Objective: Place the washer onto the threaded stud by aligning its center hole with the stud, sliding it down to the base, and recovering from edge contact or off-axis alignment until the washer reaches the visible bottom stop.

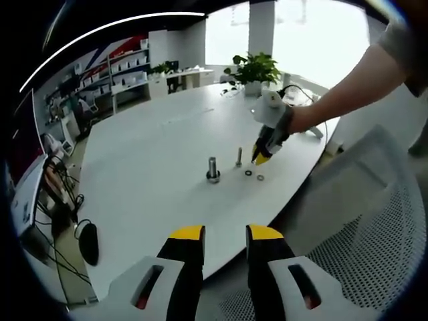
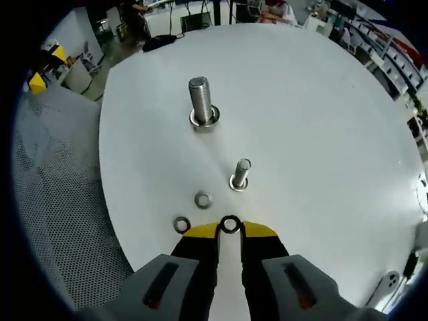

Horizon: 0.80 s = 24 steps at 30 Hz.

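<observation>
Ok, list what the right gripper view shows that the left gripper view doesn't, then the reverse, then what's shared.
Right gripper view: right claw pinching a small dark ring washer. Left gripper view: open left claw, green potted plant, person's arm. Shared: white round table, tall threaded steel stud, shorter steel bolt, two loose metal washers.

Your left gripper view looks from off the edge of the round white table (image 1: 147,160), well back, facing across it toward the leafy green potted plant (image 1: 254,69). Your right gripper view sits close above the tabletop, angled down. Both take in the large threaded steel stud (image 2: 201,101) and the smaller steel bolt (image 2: 241,174).
</observation>
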### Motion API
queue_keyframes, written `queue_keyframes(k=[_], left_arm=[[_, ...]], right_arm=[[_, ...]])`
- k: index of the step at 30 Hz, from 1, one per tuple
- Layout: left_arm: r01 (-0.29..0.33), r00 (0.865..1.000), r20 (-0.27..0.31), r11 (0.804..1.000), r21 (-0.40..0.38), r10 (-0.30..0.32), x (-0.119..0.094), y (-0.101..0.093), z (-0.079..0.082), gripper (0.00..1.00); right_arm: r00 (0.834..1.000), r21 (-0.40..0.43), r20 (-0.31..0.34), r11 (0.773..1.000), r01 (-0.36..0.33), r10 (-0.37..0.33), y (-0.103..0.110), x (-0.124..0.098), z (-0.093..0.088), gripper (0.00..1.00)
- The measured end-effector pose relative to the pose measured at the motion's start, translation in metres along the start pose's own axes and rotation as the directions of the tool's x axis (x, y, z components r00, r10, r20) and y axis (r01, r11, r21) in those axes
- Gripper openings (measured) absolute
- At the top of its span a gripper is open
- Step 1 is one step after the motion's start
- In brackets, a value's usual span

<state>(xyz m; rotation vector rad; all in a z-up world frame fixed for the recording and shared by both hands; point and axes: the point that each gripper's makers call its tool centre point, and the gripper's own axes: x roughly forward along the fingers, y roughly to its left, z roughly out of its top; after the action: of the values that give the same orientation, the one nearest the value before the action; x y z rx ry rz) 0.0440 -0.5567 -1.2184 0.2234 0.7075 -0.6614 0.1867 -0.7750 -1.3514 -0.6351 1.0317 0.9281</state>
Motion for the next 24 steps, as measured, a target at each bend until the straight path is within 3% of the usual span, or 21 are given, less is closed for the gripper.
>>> queue_keyframes(k=[14, 18, 24], left_arm=[[0.004, 1.0, -0.006, 1.0, 0.004, -0.004, 0.001, -0.001, -0.001, 0.22], [-0.004, 1.0, -0.007, 1.0, 0.005, 0.004, 0.001, 0.001, -0.001, 0.22], [-0.016, 1.0, -0.007, 1.0, 0.002, 0.016, 0.0, 0.003, -0.002, 0.22]], right_arm=[[0.994, -0.047, 0.098, 0.998, 0.046, -0.041, -0.01, -0.026, 0.032, 0.13], [0.988, -0.132, 0.137, 0.987, 0.087, -0.068, -0.01, -0.031, 0.043, 0.13], [0.985, -0.166, 0.159, 0.982, 0.091, -0.064, -0.005, -0.029, 0.052, 0.13]])
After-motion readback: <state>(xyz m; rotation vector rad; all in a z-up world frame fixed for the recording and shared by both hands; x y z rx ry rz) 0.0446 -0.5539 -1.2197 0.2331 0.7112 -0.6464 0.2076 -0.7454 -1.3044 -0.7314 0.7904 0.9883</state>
